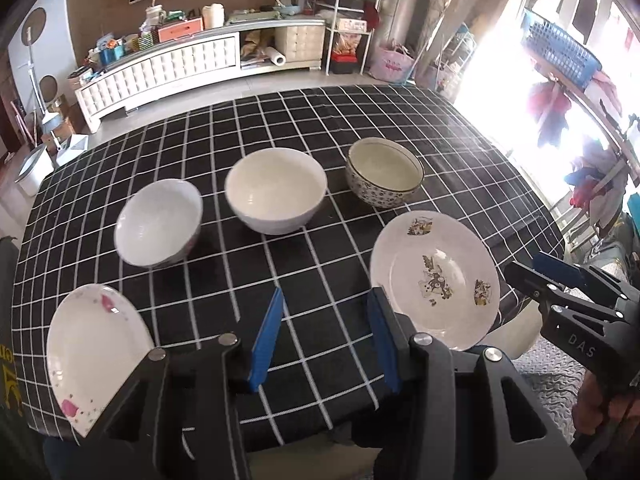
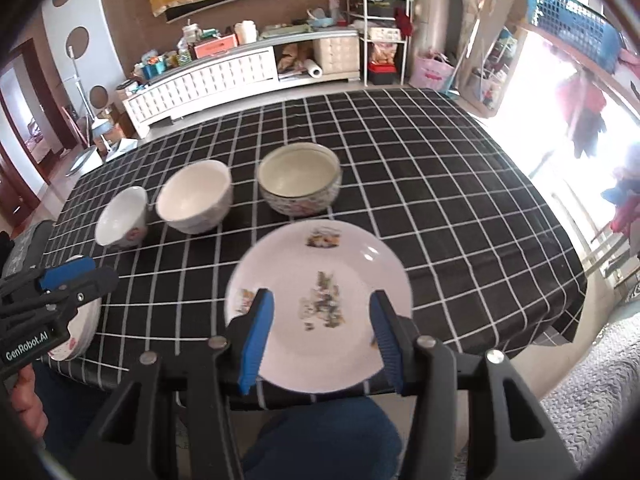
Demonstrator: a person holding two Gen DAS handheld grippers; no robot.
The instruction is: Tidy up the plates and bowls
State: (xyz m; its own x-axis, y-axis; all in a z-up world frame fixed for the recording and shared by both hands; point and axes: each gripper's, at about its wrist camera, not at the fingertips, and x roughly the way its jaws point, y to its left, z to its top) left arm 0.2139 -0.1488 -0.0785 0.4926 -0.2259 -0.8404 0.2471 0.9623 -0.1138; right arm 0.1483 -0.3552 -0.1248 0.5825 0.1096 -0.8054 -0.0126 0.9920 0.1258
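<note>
Three bowls stand in a row on the checked table: a small white bowl (image 1: 159,224) (image 2: 122,217), a plain white bowl (image 1: 276,190) (image 2: 195,197) and a patterned bowl (image 1: 384,172) (image 2: 299,185). A cartoon-print plate (image 1: 434,274) (image 2: 318,306) lies at the near edge. A pink-flowered plate (image 1: 94,354) (image 2: 78,332) lies at the near left. My left gripper (image 1: 326,338) is open and empty above the cloth between the two plates. My right gripper (image 2: 322,336) is open and empty, hovering over the cartoon plate; it also shows in the left wrist view (image 1: 536,276).
The black-and-white checked tablecloth (image 1: 360,120) (image 2: 440,184) covers the table; its near edge is just below the plates. Behind stand a white cabinet (image 1: 160,68) and a wire shelf (image 1: 348,20). A person's legs in blue (image 2: 320,436) are under the near edge.
</note>
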